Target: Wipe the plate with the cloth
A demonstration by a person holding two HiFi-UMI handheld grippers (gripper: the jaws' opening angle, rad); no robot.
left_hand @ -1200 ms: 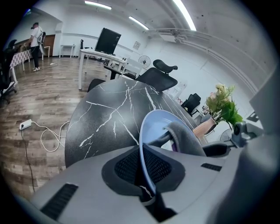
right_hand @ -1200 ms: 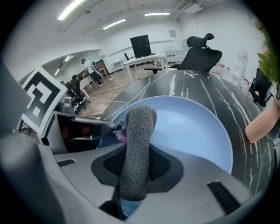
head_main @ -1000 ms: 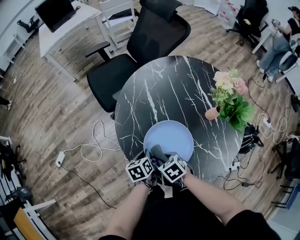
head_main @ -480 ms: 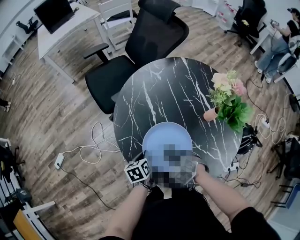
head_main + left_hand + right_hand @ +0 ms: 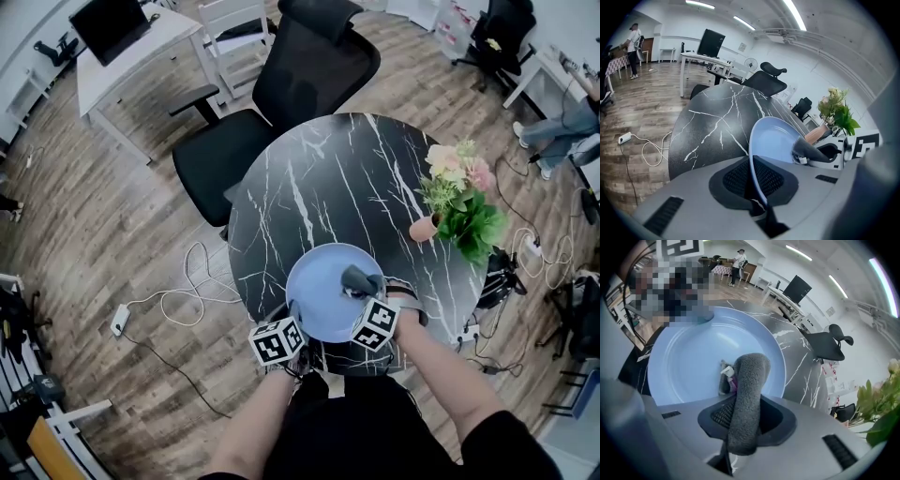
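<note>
- A pale blue plate (image 5: 319,286) sits at the near edge of a round black marble table (image 5: 328,178).
- The left gripper (image 5: 758,187) is clamped on the plate's near-left rim.
- The right gripper (image 5: 743,427) is closed tight on a grey cloth (image 5: 747,385), whose free end appears to press on the plate's right half.
- Potted flowers (image 5: 459,202) stand well apart, at the table's right edge.

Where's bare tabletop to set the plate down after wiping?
The far half of the table, between the plate and the office chair, is bare, as is its left side. Crowded: the near edge, where left gripper, right gripper and cloth meet on the plate, and the right edge by the flower pot.
</note>
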